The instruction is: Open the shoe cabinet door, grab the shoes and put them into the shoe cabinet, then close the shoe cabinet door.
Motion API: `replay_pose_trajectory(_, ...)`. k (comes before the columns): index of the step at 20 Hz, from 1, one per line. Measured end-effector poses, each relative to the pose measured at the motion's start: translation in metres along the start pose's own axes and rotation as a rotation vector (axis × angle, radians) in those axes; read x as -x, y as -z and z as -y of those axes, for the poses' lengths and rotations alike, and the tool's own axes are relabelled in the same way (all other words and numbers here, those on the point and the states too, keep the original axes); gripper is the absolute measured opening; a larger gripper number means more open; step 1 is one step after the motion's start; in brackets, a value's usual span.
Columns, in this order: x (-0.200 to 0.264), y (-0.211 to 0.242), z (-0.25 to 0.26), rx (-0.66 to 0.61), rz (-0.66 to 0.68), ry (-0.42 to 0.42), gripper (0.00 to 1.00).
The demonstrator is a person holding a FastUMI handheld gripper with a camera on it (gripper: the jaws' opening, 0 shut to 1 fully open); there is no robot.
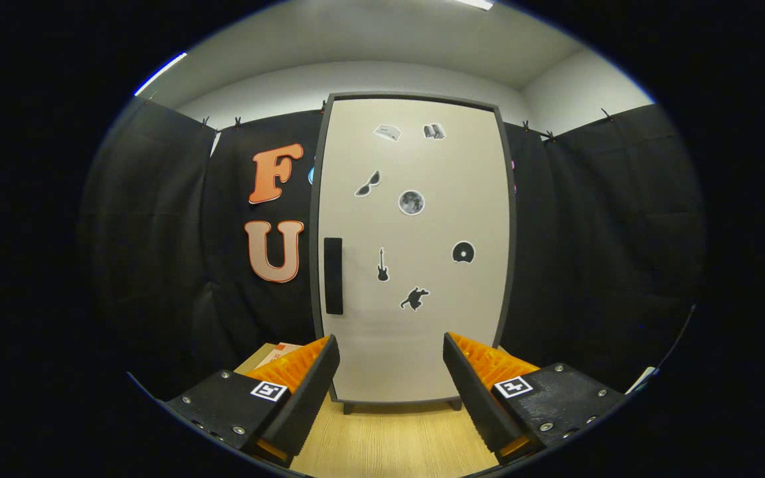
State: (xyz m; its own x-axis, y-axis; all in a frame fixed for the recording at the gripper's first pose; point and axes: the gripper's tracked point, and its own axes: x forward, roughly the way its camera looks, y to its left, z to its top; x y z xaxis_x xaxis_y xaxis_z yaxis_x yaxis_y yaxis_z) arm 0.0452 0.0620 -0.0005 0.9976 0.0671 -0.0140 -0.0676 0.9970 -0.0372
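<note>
Gripper view looks straight at the shoe cabinet [416,345], which stands upright on the wooden counter [396,445] against the black cloth wall, beyond the fingers and squarely ahead of them. Its pale door [435,166] is flush in its dark frame, so it sits closed now; that would suit a door not opened as well as one shut again with the shoes inside, and nothing here settles which. The hand-held gripper [390,362] is spread wide, its two fingers well apart with the lower part of the door showing between them, and it holds nothing. The relation that matters is the handle [333,275]: a dark vertical bar near the door's left edge, its long axis running up and down, lying farther off and higher than the fingertips and a little left of the gap's middle, closer to the left finger's line than the right's. Judging from that, any grip on it would call for the fingers to close across the bar from its sides. Small stickers [411,202] dot the door face. A flat, pale item [276,352] lies left of the cabinet, partly hidden by the left finger; I cannot tell what it is.
</note>
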Motion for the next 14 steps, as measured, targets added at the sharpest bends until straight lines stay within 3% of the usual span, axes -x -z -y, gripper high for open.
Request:
replay_pose_trajectory(6, 0.056, -0.003, 0.021, -0.017, 0.007, 0.057, 0.97)
replay_pose_trajectory(14, 0.071, -0.002, 0.018, -0.008, 0.003, 0.057, 0.98)
